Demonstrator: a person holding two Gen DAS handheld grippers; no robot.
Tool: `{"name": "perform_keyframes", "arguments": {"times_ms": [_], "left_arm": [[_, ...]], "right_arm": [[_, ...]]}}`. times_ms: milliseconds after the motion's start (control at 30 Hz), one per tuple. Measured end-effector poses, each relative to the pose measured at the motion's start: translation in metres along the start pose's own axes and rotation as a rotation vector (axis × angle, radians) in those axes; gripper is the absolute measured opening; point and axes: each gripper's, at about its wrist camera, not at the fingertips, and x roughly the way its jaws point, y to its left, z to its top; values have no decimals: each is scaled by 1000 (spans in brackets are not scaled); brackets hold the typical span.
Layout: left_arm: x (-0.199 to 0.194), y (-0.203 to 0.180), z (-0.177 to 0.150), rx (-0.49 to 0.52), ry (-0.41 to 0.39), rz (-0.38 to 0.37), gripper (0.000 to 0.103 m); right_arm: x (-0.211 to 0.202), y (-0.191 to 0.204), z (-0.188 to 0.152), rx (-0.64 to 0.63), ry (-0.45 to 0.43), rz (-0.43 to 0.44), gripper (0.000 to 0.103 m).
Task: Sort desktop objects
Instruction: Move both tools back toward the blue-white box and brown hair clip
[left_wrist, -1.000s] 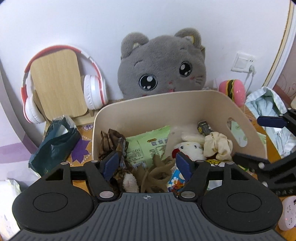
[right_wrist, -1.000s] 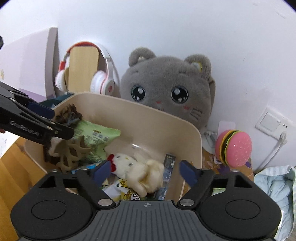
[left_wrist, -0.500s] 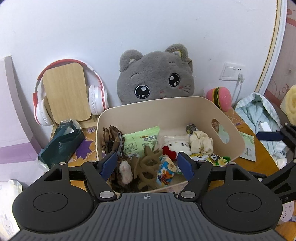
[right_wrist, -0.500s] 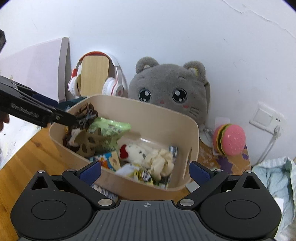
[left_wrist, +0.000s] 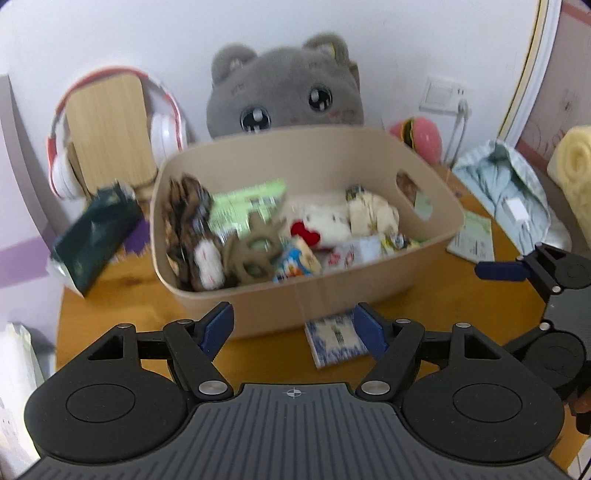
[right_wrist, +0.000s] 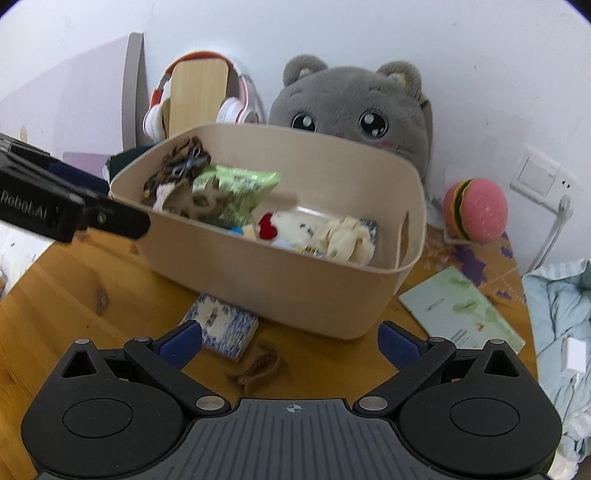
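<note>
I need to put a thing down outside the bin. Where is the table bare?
Bare wood lies left of the bin, under the left gripper. Crowded: the blue box and brown clip in front, the green booklet and cloth right.

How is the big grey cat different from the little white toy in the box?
The grey cat plush is big and sits behind the beige bin, against the wall; the white plush is small and lies inside the bin among other things. The white one shows a red bit; the cat doesn't. Both are soft toys.
</note>
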Motion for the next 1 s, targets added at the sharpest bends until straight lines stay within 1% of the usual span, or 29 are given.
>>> {"name": "perform_keyframes", "arguments": {"times_ms": [200, 300, 400, 600, 733, 800, 1000], "left_arm": [[21, -3, -6, -47, 54, 7, 73], [29, -5, -7, -50, 69, 10, 73], [39, -6, -9, -55, 86, 15, 73], [56, -11, -12, -84, 114, 17, 73], [66, -15, -12, -101, 123, 13, 73], [70, -19, -11, -109, 126, 5, 73], [83, -29, -9, -118, 139, 0, 73]], "right_arm": [[21, 8, -11, 11, 48, -4, 103], [33, 10, -16, 15, 73, -11, 103], [44, 7, -20, 39, 95, -9, 103], [62, -2, -27, 71, 131, -34, 102], [69, -8, -31, 98, 134, -36, 102], [72, -10, -32, 99, 146, -52, 100], [75, -20, -37, 93, 166, -107, 98]]}}
